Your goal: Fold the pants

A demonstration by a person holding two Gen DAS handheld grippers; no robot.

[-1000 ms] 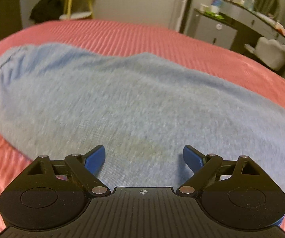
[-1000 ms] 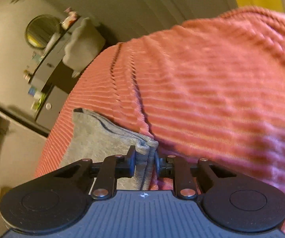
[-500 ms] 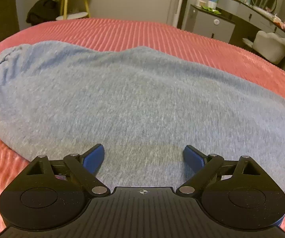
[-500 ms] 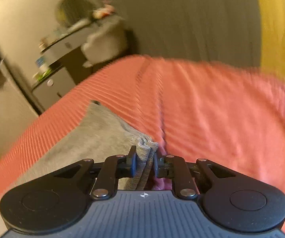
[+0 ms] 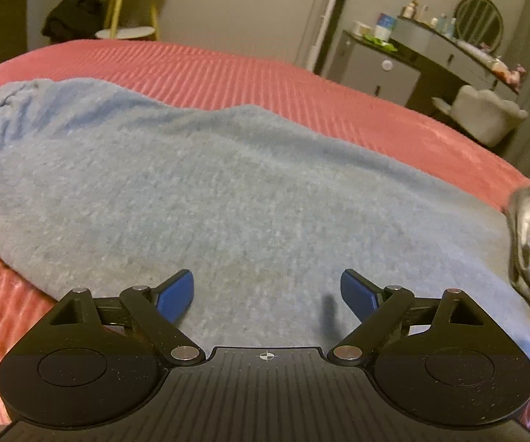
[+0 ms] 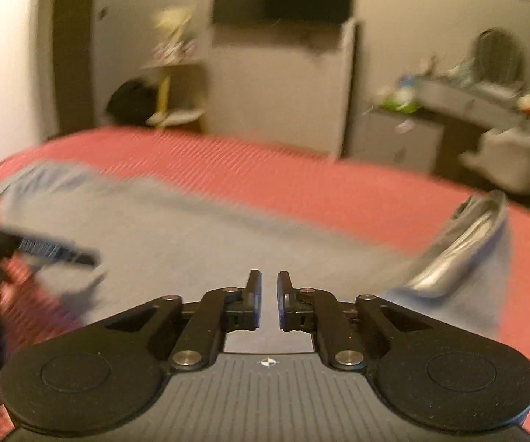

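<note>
— Blue pads spread wide: the left gripper (image 5: 267,289) hangs with jaws apart over the grey sweatpants (image 5: 206,199), gripping nothing.

— And the other one?

— The right gripper (image 6: 269,300) shows only a narrow gap between its jaws, nothing in it. The view is blurred.

— Where are the pants?

— Lying across the red ribbed bedspread (image 5: 228,70), a raised fold (image 6: 464,254) at the right end.

A red ribbed bedspread (image 5: 228,70) fills the middle of the frame. At upper left, a yellow-legged side table (image 5: 128,7) stands beside a dark bundle (image 5: 71,14). At upper right, a grey vanity (image 5: 431,59) carries bottles and a round mirror (image 5: 478,18); a pale tufted chair (image 5: 486,114) sits below it.
</note>
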